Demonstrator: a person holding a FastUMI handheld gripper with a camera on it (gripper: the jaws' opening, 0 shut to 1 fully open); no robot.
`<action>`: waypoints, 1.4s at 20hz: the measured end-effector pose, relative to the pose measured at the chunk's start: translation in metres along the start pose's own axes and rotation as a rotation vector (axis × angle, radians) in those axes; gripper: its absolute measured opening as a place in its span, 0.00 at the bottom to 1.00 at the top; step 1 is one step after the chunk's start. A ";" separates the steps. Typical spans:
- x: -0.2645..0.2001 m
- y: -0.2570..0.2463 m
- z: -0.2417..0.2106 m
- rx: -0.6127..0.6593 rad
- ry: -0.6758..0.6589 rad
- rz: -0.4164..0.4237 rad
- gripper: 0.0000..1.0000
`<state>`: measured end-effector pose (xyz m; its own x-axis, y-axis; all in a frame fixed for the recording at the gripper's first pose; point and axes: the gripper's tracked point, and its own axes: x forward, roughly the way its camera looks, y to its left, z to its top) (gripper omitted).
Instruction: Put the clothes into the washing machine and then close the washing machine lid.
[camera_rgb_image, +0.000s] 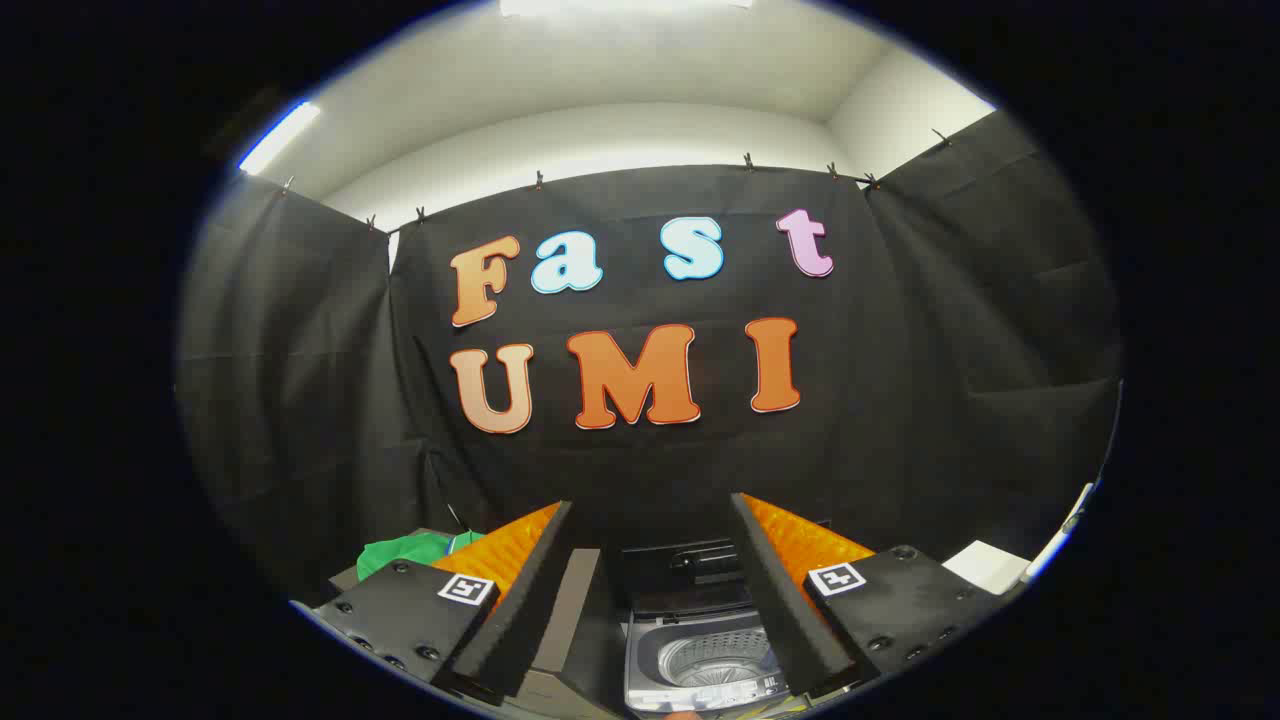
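Observation:
My gripper (650, 520) is open, its two fingers spread wide with nothing between them, held high above the table. Below and between the fingers stands a small grey washing machine (700, 660) with its dark lid (690, 570) raised at the back, so the metal drum (715, 655) shows. A green piece of clothing (405, 552) lies to the left, beyond the left finger (520, 590), partly hidden by it.
A brown cardboard box (575, 610) stands just left of the washing machine. A white object (985, 565) lies at the far right beyond the right finger. The black cloth wall closes the back and both sides.

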<state>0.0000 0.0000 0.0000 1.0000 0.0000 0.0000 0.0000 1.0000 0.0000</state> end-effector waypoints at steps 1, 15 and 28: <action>-0.001 0.001 -0.001 0.002 0.004 0.000 0.98; -0.001 -0.004 -0.007 0.013 0.042 -0.036 0.98; 0.017 0.045 -0.019 0.014 0.083 0.012 0.98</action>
<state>0.0174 0.0454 -0.0186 0.9965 0.0128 -0.0828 -0.0117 0.9998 0.0146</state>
